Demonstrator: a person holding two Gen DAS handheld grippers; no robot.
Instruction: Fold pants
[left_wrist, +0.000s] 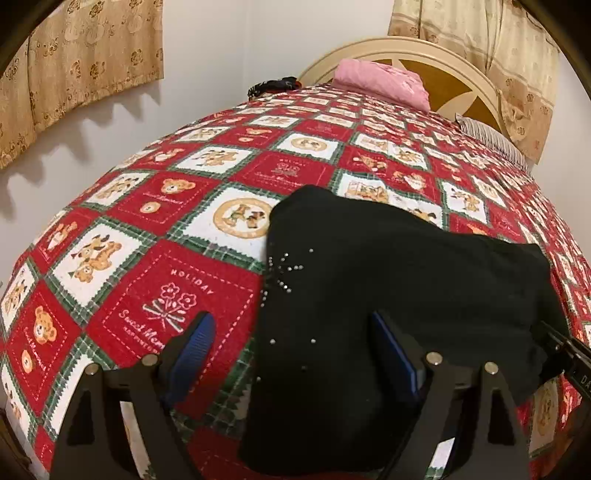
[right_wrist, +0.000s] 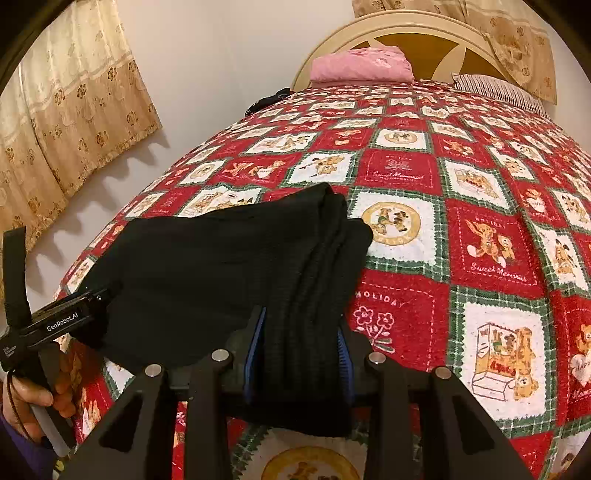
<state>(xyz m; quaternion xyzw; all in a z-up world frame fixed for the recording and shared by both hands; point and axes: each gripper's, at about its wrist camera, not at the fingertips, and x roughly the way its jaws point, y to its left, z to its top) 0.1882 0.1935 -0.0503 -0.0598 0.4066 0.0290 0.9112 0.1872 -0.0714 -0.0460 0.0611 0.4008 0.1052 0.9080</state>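
Black pants (left_wrist: 388, 288) with small rhinestones lie in a folded bundle on the red teddy-bear bedspread (left_wrist: 155, 221). My left gripper (left_wrist: 295, 347) is open, its blue pads wide apart, over the bundle's left edge. In the right wrist view the pants (right_wrist: 221, 273) show ribbed folded layers. My right gripper (right_wrist: 301, 343) is closed on the thick ribbed end of the bundle, blue pads pressing both sides. The left gripper's body (right_wrist: 62, 321) shows at the pants' left side, held by a hand.
A folded pink garment (left_wrist: 384, 81) lies by the cream headboard (left_wrist: 436, 62). A striped pillow (left_wrist: 491, 140) is at the far right. A dark item (left_wrist: 273, 85) sits at the bed's far left edge. Curtains (left_wrist: 81, 66) hang on the wall.
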